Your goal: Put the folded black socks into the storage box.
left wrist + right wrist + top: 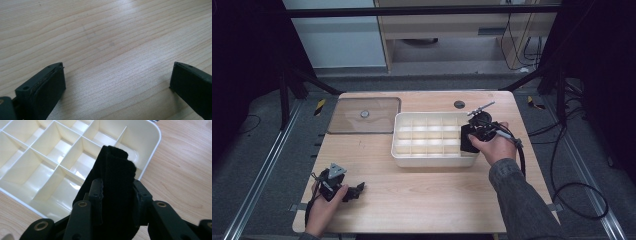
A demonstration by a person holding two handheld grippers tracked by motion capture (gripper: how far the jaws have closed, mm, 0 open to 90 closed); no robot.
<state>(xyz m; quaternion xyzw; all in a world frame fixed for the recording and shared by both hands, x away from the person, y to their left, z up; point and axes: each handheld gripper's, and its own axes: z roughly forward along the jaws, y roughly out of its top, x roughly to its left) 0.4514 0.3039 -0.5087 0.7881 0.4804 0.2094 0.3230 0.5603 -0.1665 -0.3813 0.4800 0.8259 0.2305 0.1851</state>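
The right gripper (117, 192) clamps a folded black strap (116, 177) above the cream divided tray (399, 150); the left gripper (117, 80) rests wide open on the table (105, 37).

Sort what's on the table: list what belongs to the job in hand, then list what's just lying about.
In the job:
- black folded fabric, clamped in the right gripper
- white divided tray, under that fabric

Lying about:
- clear lid, flat at the table's far left
- left gripper, open, resting on bare table
- dark round spot behind the tray
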